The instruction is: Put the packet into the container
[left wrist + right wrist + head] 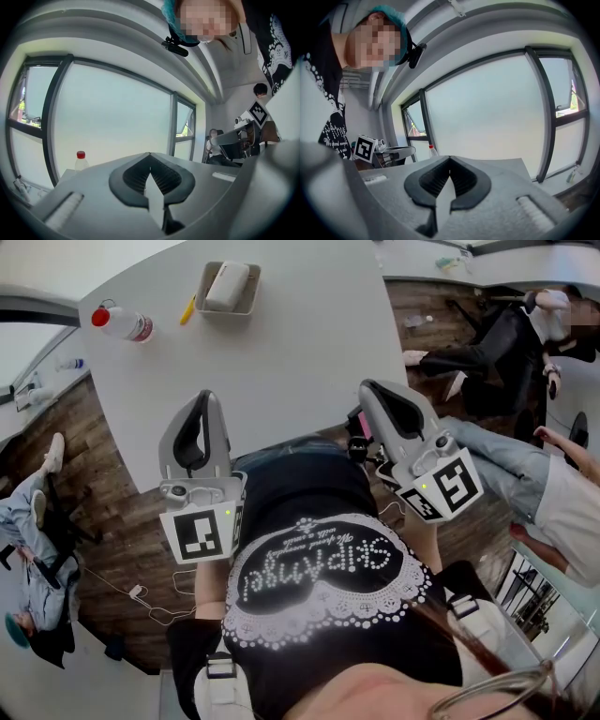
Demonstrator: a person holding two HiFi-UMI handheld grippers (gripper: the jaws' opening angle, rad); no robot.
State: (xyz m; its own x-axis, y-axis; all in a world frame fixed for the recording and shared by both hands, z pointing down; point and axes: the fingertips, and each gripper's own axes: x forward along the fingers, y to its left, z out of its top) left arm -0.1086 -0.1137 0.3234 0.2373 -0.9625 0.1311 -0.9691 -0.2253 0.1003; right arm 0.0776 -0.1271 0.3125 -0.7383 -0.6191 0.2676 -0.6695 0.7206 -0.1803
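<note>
Left tool and right tool: jaws pressed together, holding nothing.
Only the head view shows the packet lying in the container on the surface; gripper views face windows.

The grey two-jaw left gripper and grey two-jaw right gripper sit close before the person's torso, at the tabletop's near edge. Both have their jaws together, nothing between.
</note>
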